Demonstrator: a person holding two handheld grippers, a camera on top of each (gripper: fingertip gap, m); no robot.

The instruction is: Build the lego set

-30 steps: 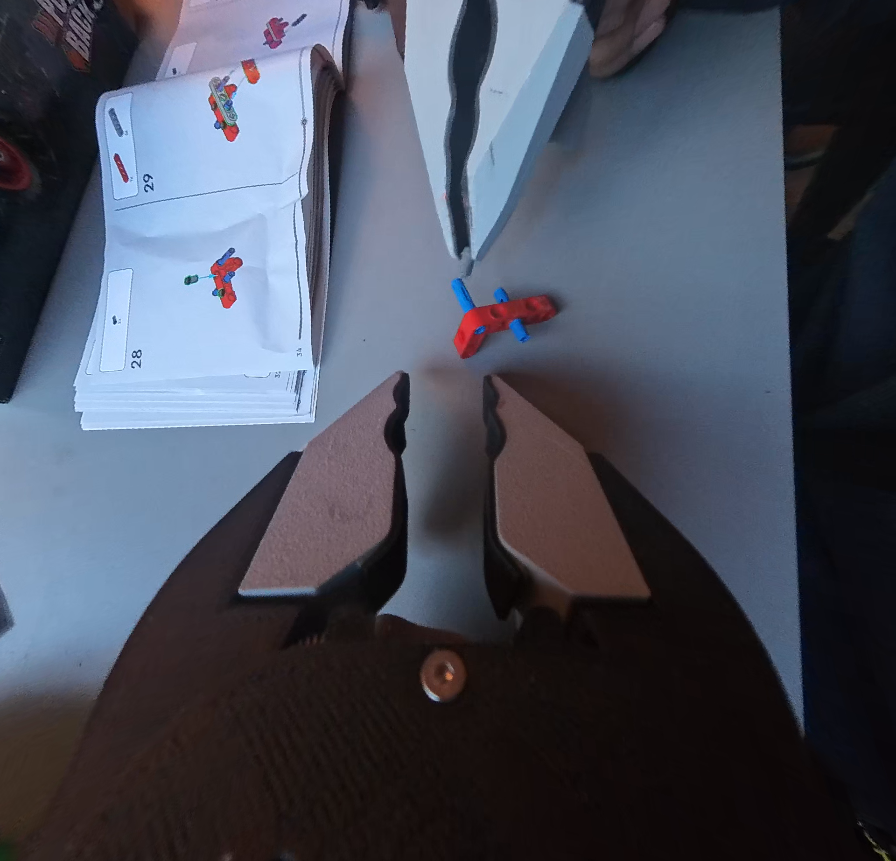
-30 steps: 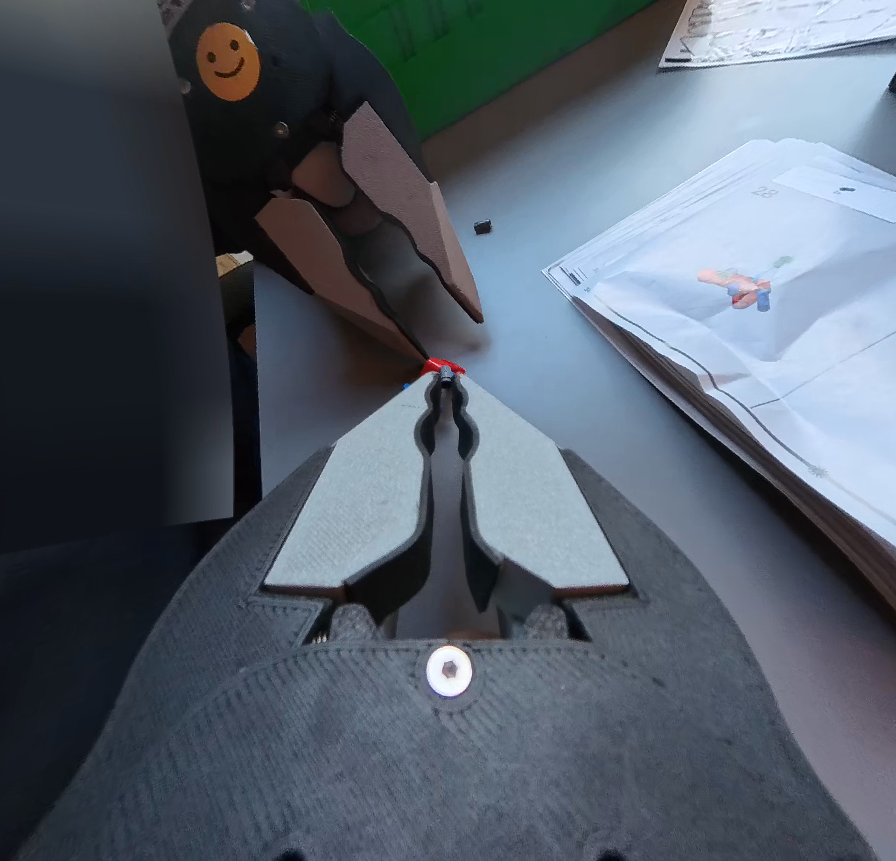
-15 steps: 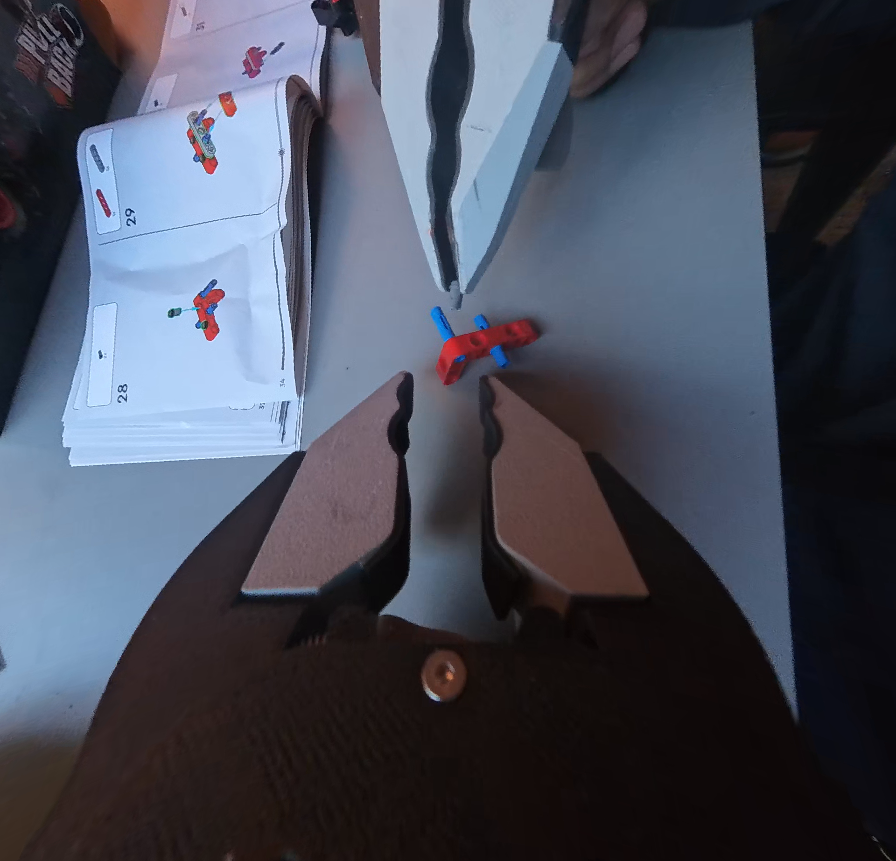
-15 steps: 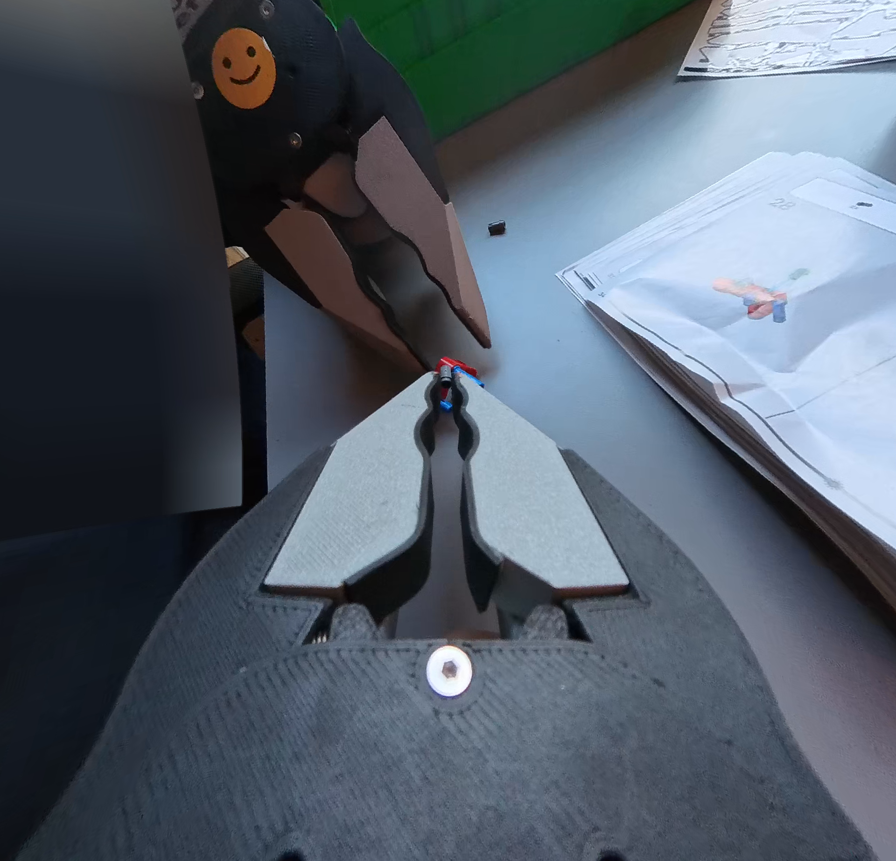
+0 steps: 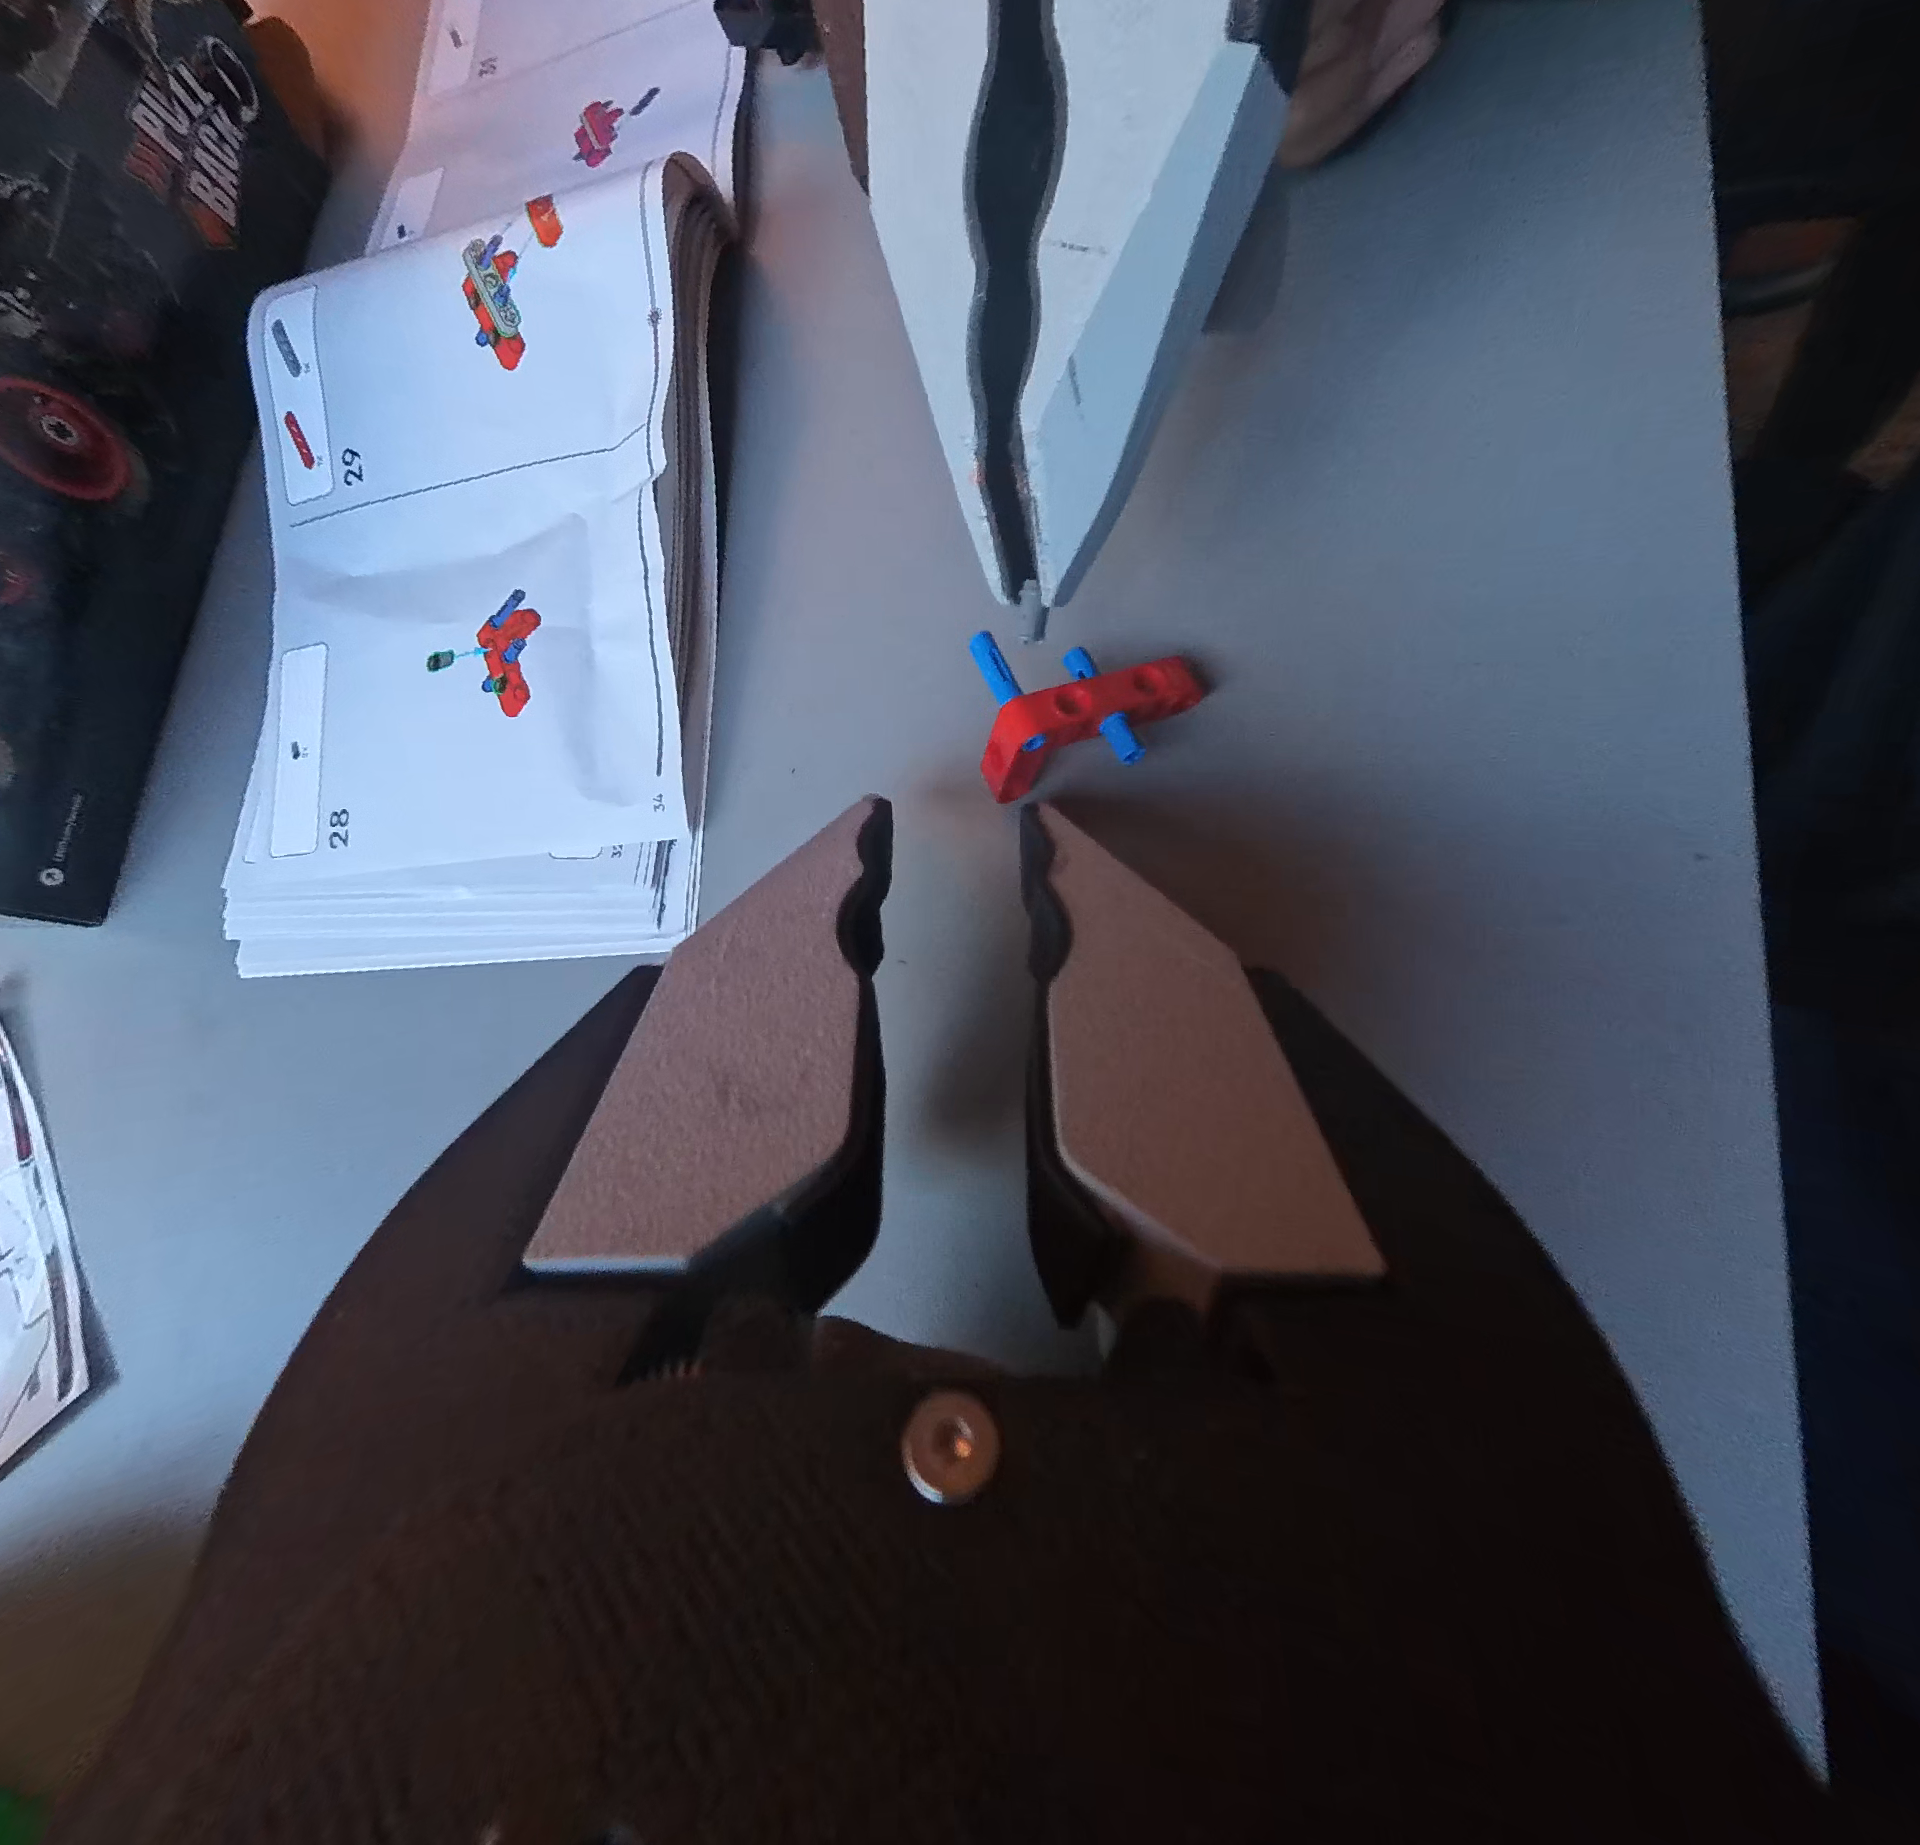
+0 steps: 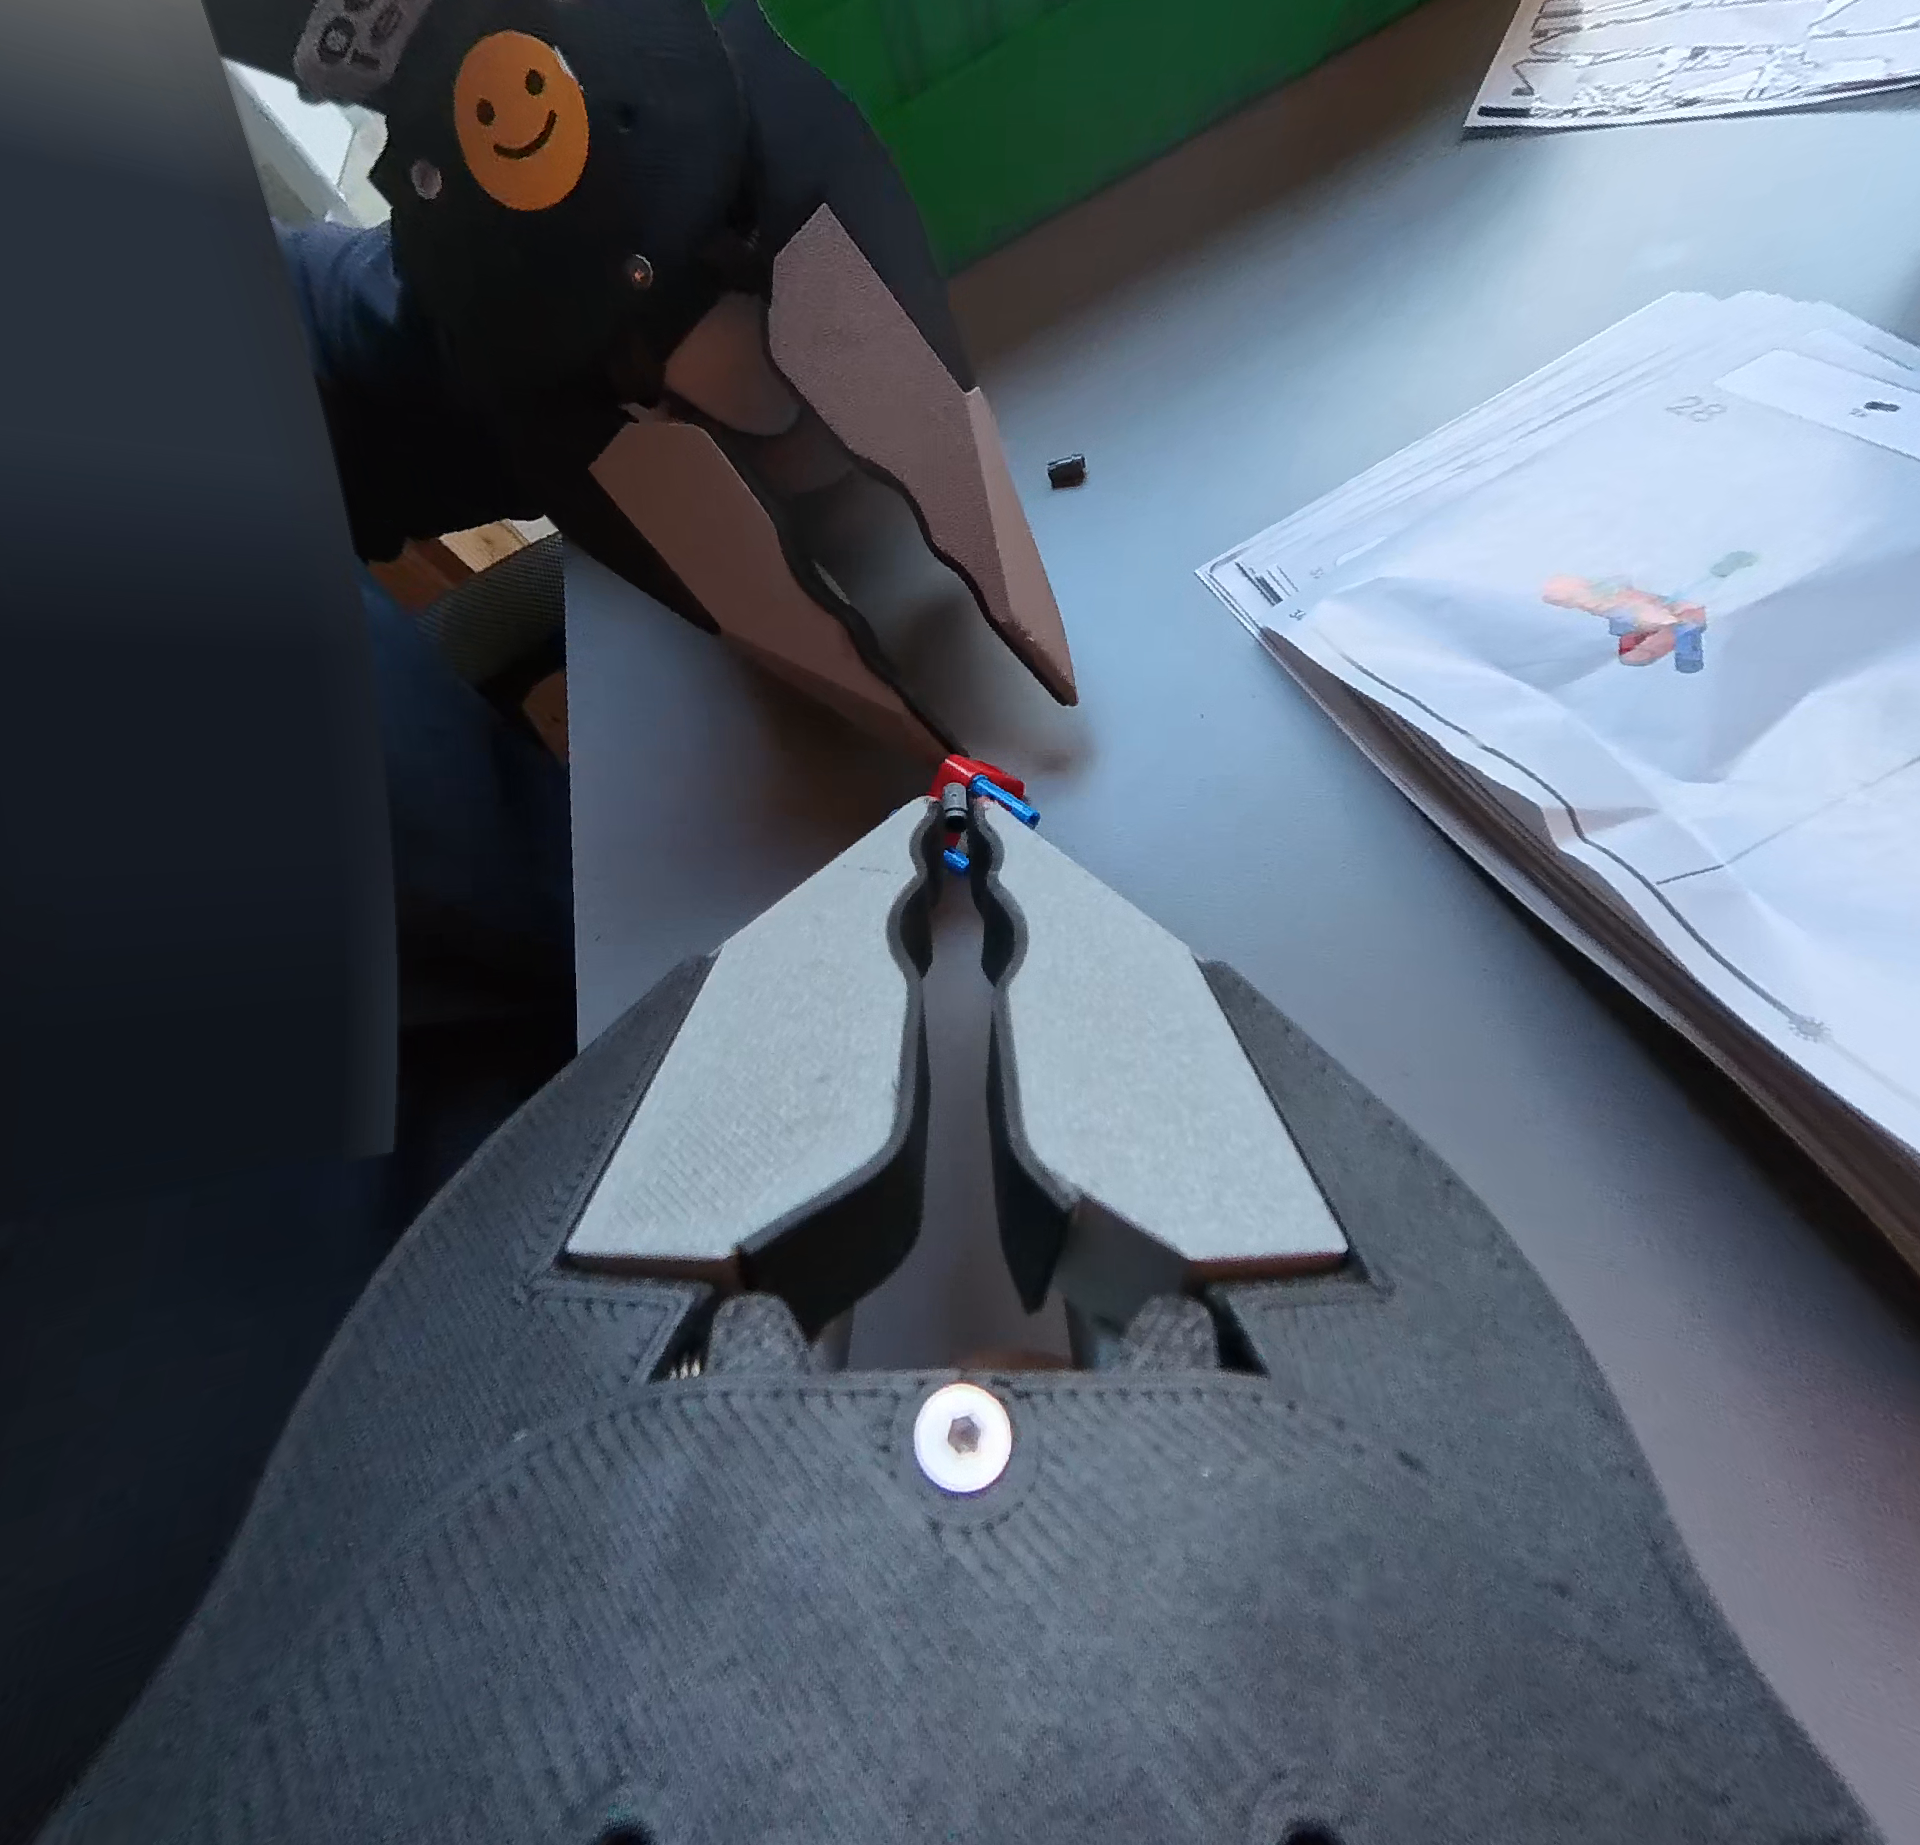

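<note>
1. the landmark is the red lego beam (image 5: 1081, 720), lying flat on the grey table (image 5: 1403, 548) with two blue pins through it.
2. the left gripper (image 5: 954, 824) sits just short of the beam's near end, its jaws parted by a narrow gap and holding nothing; one fingertip (image 5: 1034, 819) almost touches the beam's corner.
3. the right gripper (image 6: 951, 819) comes at the beam from the far side, jaws nearly closed and pinching a small dark grey pin (image 6: 954, 810) at the very tips. in the left wrist view the pin (image 5: 1029, 616) hangs just above the beam, beside the longer blue pin (image 5: 992, 668), not yet seated.
4. the open instruction booklet (image 5: 468, 569) lies well to the left of the beam, and its lower drawing shows a small dark piece going into a red part, so the step in hand looks like fitting this pin into a hole of the beam.
5. the next move likely calls for the left gripper to close on the beam and steady it, then for the right to line the pin up with a free hole and push. a loose beam may slide or tip.
6. a small black piece (image 6: 1065, 469) lies beyond the beam in the right wrist view, untouched.
</note>
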